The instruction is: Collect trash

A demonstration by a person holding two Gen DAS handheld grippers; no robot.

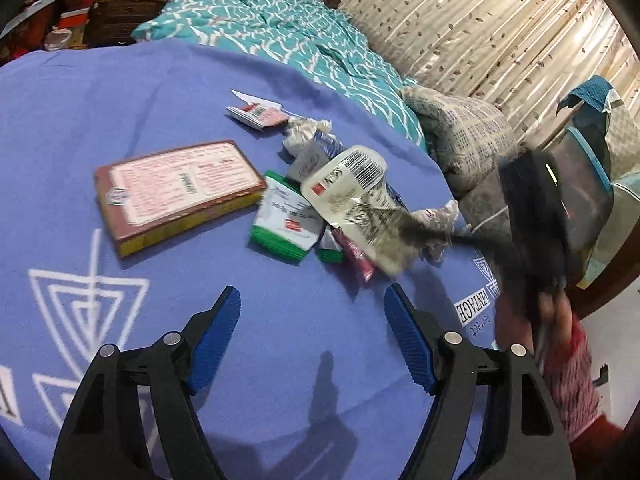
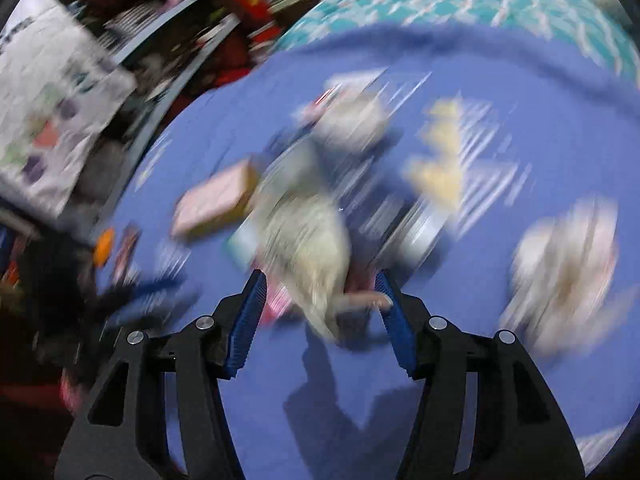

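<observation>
A pile of trash lies on the blue blanket [image 1: 120,120]: a brown flat box [image 1: 180,192], a green-and-white packet [image 1: 284,216], a white barcode wrapper [image 1: 348,184], a pink wrapper [image 1: 356,256] and a red-and-white packet [image 1: 256,114]. My left gripper [image 1: 312,300] is open above bare blanket just short of the pile, with nothing between its fingers. The blurred body of my right gripper [image 1: 532,208] reaches in from the right toward the white wrapper. In the smeared right wrist view my right gripper [image 2: 320,284] has its jaws apart around the white wrapper [image 2: 308,240], with a gap at the left pad.
A teal quilt [image 1: 280,32] covers the bed behind, with patterned cushions [image 1: 460,136] and a curtain [image 1: 500,32] to the right. A clear container with a teal rim [image 1: 588,184] stands at the right edge. A sleeve [image 1: 568,360] holds the right gripper. A white printed bag [image 2: 52,120] hangs left.
</observation>
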